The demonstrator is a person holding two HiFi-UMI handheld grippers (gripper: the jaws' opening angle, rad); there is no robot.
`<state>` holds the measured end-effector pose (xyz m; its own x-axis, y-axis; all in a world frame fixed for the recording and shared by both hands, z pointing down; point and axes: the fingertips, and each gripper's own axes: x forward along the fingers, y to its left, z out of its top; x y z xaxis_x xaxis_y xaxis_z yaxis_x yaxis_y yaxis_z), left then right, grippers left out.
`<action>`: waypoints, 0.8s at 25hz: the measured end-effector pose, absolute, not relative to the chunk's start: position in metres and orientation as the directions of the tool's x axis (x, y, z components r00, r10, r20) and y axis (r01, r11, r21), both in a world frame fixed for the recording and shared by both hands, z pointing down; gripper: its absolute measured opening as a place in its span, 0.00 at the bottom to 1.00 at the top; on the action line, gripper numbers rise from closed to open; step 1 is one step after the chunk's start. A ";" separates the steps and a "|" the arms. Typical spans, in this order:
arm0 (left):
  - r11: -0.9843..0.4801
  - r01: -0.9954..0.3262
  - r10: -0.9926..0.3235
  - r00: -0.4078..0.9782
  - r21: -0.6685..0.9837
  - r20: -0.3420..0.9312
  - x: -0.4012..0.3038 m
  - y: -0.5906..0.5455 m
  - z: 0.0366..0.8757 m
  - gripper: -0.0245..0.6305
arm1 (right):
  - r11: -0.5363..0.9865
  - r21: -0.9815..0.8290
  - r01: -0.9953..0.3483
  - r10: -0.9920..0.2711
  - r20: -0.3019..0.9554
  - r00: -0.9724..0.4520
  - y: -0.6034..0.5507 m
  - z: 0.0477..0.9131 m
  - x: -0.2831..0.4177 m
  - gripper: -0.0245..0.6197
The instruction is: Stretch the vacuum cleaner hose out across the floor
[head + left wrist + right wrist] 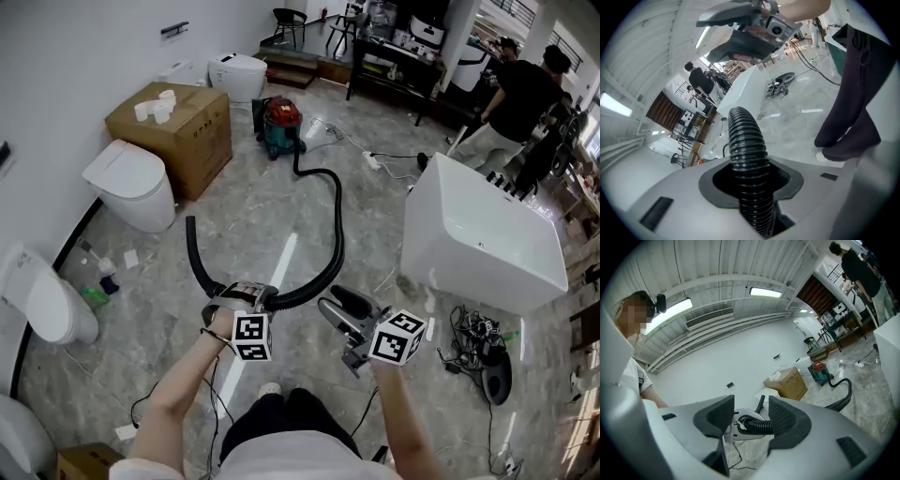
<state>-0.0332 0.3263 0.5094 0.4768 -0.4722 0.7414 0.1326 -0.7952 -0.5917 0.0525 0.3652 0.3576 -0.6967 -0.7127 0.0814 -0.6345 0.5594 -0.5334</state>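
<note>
A red and teal vacuum cleaner [281, 127] stands on the floor at the back. Its black ribbed hose [336, 234] curves from it toward me and passes through my left gripper [246, 296], which is shut on it. The hose's free end [191, 228] sticks out up and to the left of that gripper. In the left gripper view the hose [746, 150] runs straight up between the jaws of the left gripper [751, 182]. My right gripper [343, 307] is held just right of the hose. It stands open [750, 409] with nothing between its pads.
A cardboard box [178, 131] and toilets [131, 183] [42, 300] [236, 73] line the left wall. On the right stands a white bathtub [478, 234], with a tangle of cables [478, 342] beside it. A power strip [372, 161] lies behind, and people [511, 103] stand at the back right.
</note>
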 end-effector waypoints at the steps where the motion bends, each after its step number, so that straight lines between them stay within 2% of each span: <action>1: -0.782 0.146 -0.480 0.478 -0.606 0.736 -0.033 0.327 0.507 0.26 | 0.561 -0.536 -0.631 -0.710 0.080 -0.699 0.365 0.358 0.052 0.40; 9: -0.694 0.246 -0.507 0.501 -0.677 0.702 -0.028 0.331 0.496 0.25 | 0.581 -0.544 -0.606 -0.675 0.093 -0.731 0.356 0.361 0.038 0.40; 20: -0.476 0.497 -0.507 0.518 -0.725 0.688 -0.027 0.352 0.503 0.24 | 0.608 -0.559 -0.564 -0.593 0.153 -0.791 0.336 0.361 0.012 0.40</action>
<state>-0.0274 0.3519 0.5027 0.5185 -0.5074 0.6883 0.4970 -0.4762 -0.7254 0.0117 0.3361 0.3612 -0.7907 -0.5927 0.1532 -0.5641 0.6081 -0.5586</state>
